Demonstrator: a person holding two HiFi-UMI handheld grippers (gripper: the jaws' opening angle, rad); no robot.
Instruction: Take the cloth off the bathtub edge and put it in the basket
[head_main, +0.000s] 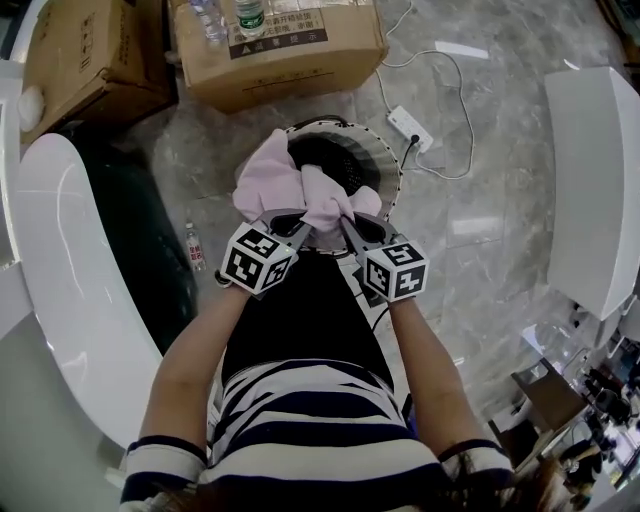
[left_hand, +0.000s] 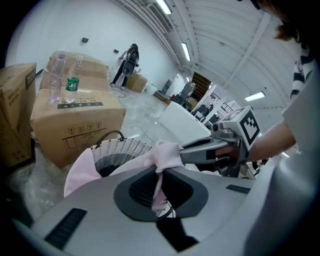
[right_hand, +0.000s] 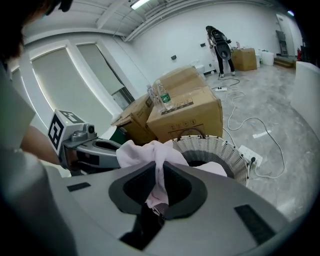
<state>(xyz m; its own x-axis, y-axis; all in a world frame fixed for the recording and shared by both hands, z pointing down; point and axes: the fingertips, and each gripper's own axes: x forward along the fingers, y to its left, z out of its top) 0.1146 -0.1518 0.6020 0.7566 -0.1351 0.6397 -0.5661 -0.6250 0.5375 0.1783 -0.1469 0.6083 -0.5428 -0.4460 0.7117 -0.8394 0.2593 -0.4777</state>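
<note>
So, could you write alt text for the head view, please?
From above, a person holds a pink cloth between the left tool and the right tool, both shut on it, over a round white basket on a grey floor. A white bathtub curves along the left; cardboard boxes stand beyond.

The cloth (head_main: 268, 172) covered the lower and left rim of the basket (head_main: 392, 170), whose bottom was lost in shadow. The cardboard box (head_main: 290, 60) ran off the head view's top edge, the bathtub (head_main: 60, 230) off its left. The person (right_hand: 220, 42) at the right gripper view's upper right was too small to make out.
</note>
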